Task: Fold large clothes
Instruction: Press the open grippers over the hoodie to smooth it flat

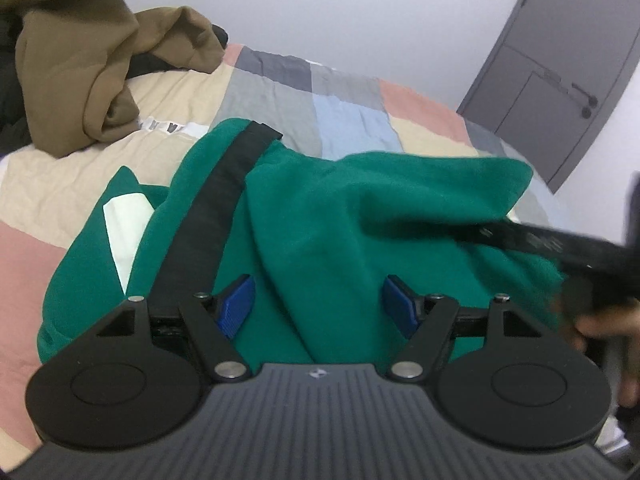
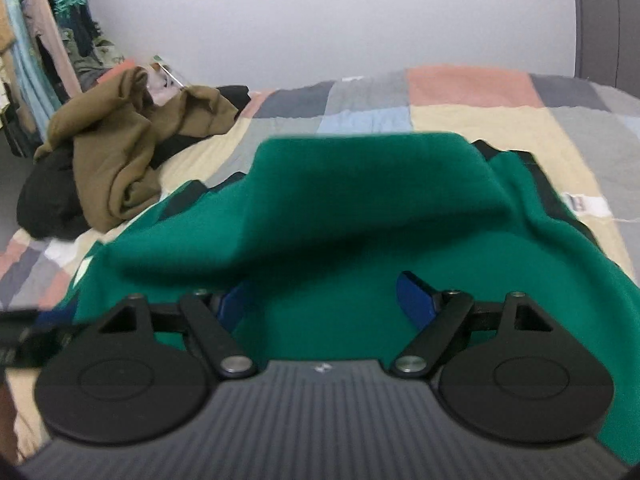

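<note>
Home bedroom, bed under a patchwork quilt in pastel squares, grey panelled door far right, clothes rack crowded with garments far left

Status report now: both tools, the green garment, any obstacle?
Left tool open, right tool open, over green garment, part folded. Brown clothes heaped aside, apart.
</note>
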